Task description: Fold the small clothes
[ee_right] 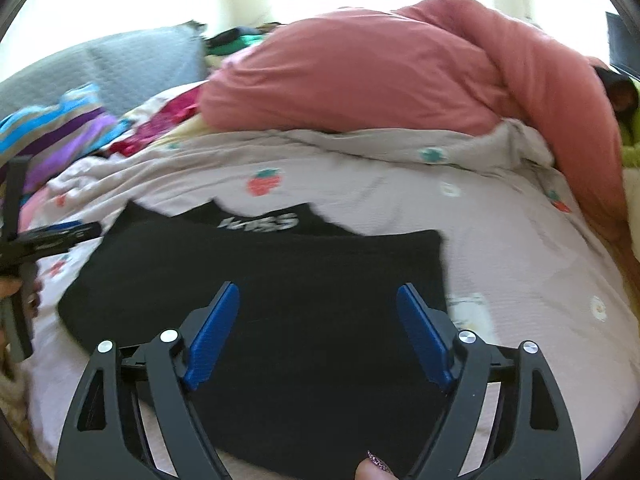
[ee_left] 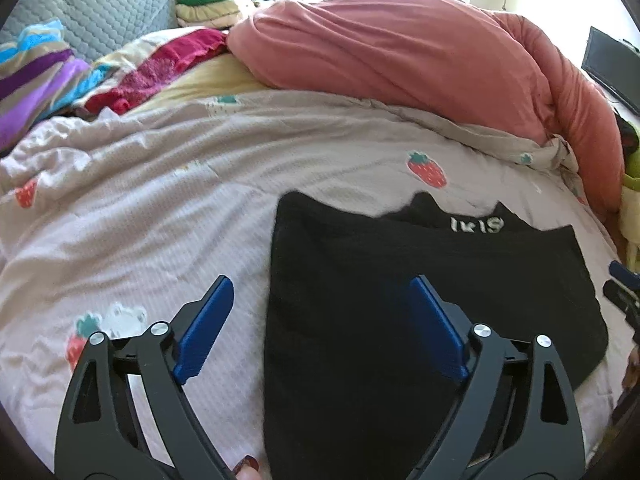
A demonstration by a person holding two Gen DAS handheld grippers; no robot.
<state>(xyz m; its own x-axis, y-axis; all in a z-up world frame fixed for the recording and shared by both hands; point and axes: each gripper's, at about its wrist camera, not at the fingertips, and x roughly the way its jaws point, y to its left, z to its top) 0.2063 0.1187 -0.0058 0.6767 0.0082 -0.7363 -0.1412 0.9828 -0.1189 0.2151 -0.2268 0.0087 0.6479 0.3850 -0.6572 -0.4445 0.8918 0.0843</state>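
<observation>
garment (ee_left: 420,300) on bedsheet (ee_left: 160,208) | duvet (ee_left: 400,52) behind garment | pillow (ee_left: 108,4) left of duvet

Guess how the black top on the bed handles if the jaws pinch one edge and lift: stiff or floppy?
Likely floppy: the black top lies flat and follows the strawberry-print sheet, so a single pinched edge would probably drape and sag. Probably light, being thin cloth. It looks partly folded over, so layers may slide apart unless both are caught.

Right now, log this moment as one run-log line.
left claw open, over garment's left edge | right claw open, above garment | black garment flat on strawberry-print sheet | nothing gripped
</observation>
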